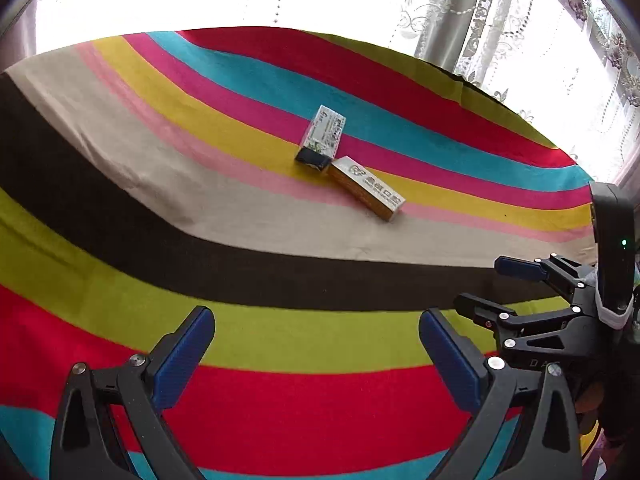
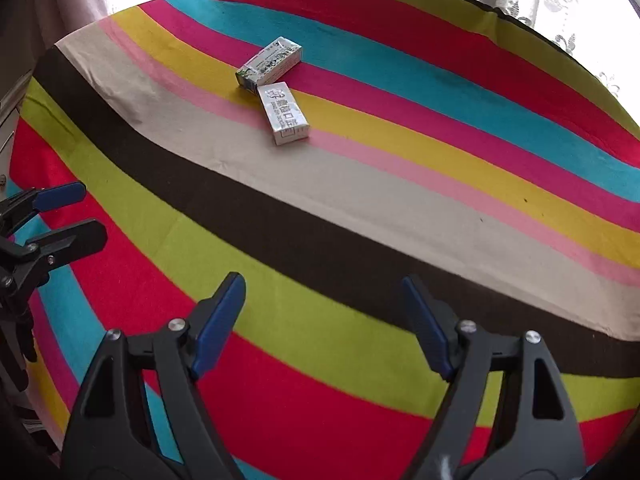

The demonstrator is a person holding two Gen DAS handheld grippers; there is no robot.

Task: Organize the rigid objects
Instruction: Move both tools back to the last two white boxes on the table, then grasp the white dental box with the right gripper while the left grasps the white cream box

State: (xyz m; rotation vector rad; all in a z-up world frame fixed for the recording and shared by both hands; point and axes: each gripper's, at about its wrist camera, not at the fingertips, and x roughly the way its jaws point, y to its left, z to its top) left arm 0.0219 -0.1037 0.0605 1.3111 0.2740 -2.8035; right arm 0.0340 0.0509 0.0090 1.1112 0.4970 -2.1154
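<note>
Two small boxes lie end to end on the striped cloth (image 1: 240,332). The white-and-green box (image 1: 322,136) (image 2: 270,62) rests on the pink and yellow stripes. Touching its near end is the silver-and-gold box (image 1: 366,188) (image 2: 284,114). My left gripper (image 1: 317,314) hangs open over the red and lime stripes, well short of the boxes, with nothing between its blue pads. My right gripper (image 2: 323,280) is open and empty too, also far on the near side of the boxes. Each gripper appears in the other's view: the right gripper (image 1: 478,282) and the left gripper (image 2: 93,210), side by side.
The striped cloth (image 2: 360,200) covers the whole table. Lace curtains (image 1: 500,20) and a bright window stand behind the far edge. A pale cabinet front (image 2: 8,120) shows past the table's left edge.
</note>
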